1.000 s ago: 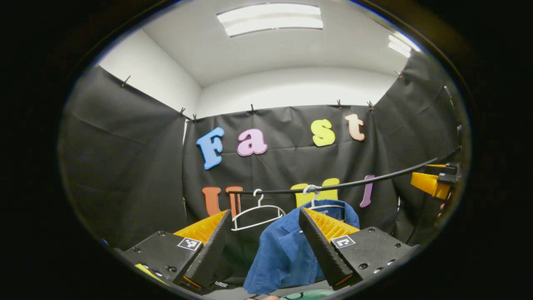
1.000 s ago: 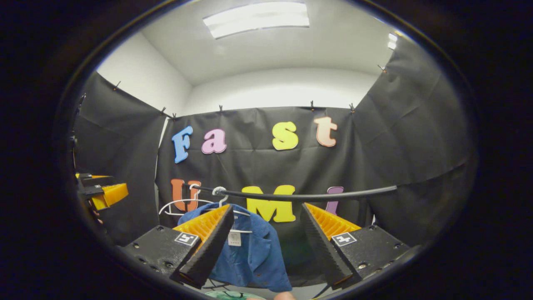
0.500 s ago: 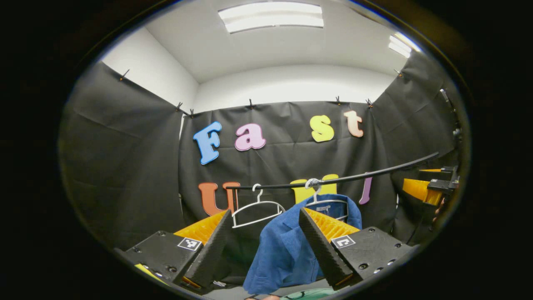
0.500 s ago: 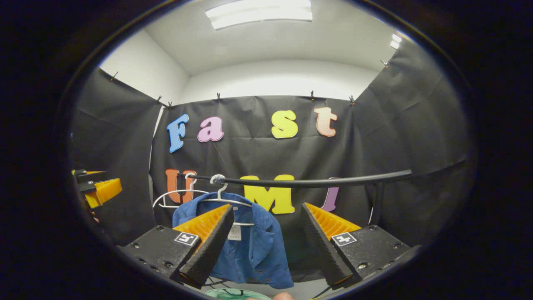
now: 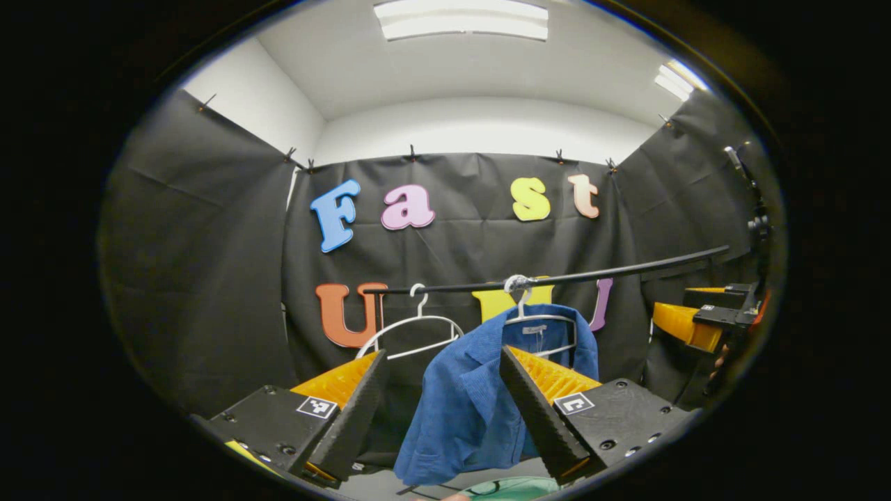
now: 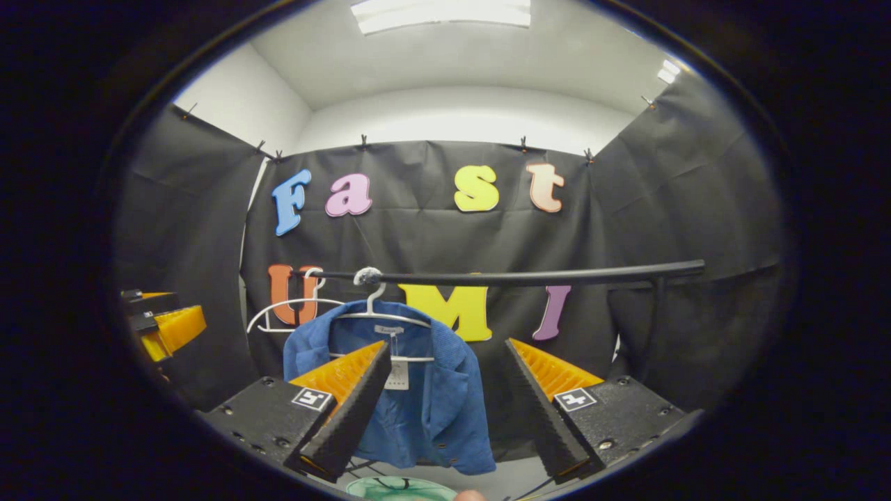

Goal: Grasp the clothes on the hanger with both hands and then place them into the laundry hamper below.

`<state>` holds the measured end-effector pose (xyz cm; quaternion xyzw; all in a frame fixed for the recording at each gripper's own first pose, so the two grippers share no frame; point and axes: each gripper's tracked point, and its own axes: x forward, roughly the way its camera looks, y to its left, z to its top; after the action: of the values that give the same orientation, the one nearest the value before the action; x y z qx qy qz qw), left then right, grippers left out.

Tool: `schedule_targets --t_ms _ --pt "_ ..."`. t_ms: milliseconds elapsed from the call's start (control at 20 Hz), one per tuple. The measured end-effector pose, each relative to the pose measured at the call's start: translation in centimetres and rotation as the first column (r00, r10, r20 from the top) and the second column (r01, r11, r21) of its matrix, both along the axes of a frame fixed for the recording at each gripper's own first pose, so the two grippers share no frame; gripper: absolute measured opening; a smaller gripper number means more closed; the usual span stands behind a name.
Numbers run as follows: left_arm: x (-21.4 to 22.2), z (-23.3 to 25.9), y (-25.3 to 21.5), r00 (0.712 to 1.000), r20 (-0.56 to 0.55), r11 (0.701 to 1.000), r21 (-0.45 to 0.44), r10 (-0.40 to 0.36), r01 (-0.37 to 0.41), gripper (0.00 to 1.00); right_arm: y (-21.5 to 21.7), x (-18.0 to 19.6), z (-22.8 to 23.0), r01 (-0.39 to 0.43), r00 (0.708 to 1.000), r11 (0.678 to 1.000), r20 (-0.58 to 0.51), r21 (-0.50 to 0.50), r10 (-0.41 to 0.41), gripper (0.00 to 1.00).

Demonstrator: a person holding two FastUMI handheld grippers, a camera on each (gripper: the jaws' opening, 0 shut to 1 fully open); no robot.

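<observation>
Blue corduroy jacket (image 5: 480,396) hangs on its white wire hanger (image 6: 379,314) at 12 o'clock, ungrasped; I judge approach underway, left gripper (image 5: 442,410) and right gripper (image 6: 445,410) both wide, next closing on each shoulder.

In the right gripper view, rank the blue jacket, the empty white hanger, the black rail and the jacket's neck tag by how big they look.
Largest to smallest as they look:
1. Blue jacket, by area
2. Black rail, longest but thin
3. Empty white hanger, partly hidden behind the jacket
4. Hanging tag

All hang at about the same depth, so nearness matters little.
</observation>
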<state>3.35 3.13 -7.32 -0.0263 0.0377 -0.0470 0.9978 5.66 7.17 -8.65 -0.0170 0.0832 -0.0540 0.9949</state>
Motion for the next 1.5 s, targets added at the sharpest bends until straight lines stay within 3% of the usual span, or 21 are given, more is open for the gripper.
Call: schedule_targets --t_ms 500,1000,1050,1100,1500 --pt "1.6 -5.3 -0.5 0.995 -0.065 0.997 -0.018 -0.079 0.078 0.98 2.3 1.6 -6.2 0.078 0.988 0.995 -0.128 -0.062 -0.086 1.0" --pt "5.1 -10.6 -5.0 0.988 -0.11 0.991 -0.095 -0.105 0.095 0.99 -0.5 7.5 -13.3 0.052 0.973 0.999 -0.226 0.011 -0.048 0.99" --pt "5.6 -11.6 -5.8 0.986 -0.114 0.989 -0.105 -0.118 0.106 0.96 -1.0 8.3 -13.9 0.049 0.971 0.999 -0.233 0.014 -0.045 0.99" --pt "6.2 -12.5 -6.2 0.986 -0.119 0.989 -0.105 -0.116 0.104 1.0 -1.6 9.1 -14.7 0.054 0.968 0.998 -0.245 0.012 -0.049 1.0" --pt "11.0 -18.1 -8.5 0.972 -0.231 0.996 -0.093 -0.032 0.011 1.0 -4.6 14.6 -19.5 0.053 0.951 0.998 -0.305 0.036 -0.039 0.99"
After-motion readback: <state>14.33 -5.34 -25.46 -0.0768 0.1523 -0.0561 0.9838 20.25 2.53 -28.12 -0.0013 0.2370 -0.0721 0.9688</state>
